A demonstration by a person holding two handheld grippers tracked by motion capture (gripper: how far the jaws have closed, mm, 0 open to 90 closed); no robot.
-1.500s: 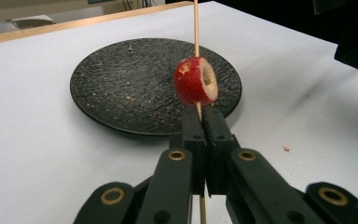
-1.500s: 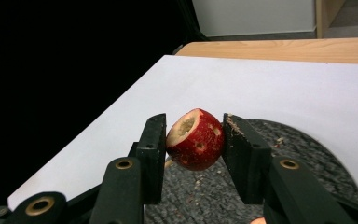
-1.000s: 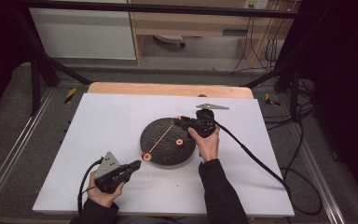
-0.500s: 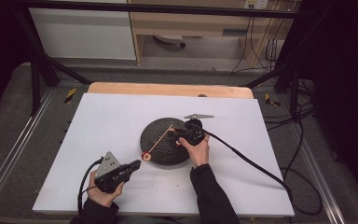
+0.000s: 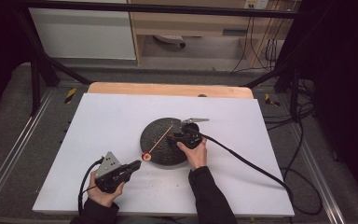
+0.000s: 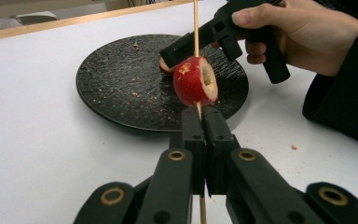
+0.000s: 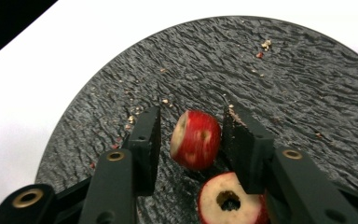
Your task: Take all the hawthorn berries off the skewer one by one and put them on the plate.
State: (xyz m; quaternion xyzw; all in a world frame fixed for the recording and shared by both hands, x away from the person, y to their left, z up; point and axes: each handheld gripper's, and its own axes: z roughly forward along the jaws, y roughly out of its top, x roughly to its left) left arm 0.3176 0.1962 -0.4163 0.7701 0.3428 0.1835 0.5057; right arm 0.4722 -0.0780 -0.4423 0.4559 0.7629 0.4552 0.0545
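Two apple pieces (image 7: 196, 138) on black plate (image 7: 307, 84) between parted right jaws; left jaws clamped on skewer (image 6: 196, 28).

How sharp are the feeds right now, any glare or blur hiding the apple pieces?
High view: soft and dim, dark surroundings, apple piece on the skewer a tiny blob. Left gripper view: skewered apple piece sharp, no glare. Right gripper view: apple piece between the tongs clear, plate evenly lit, near tongs slightly soft.

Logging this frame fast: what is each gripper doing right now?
Left gripper: shut on the skewer, one red fruit piece threaded on it.
Right gripper: open around a loose fruit piece on the black plate, jaws just opening.
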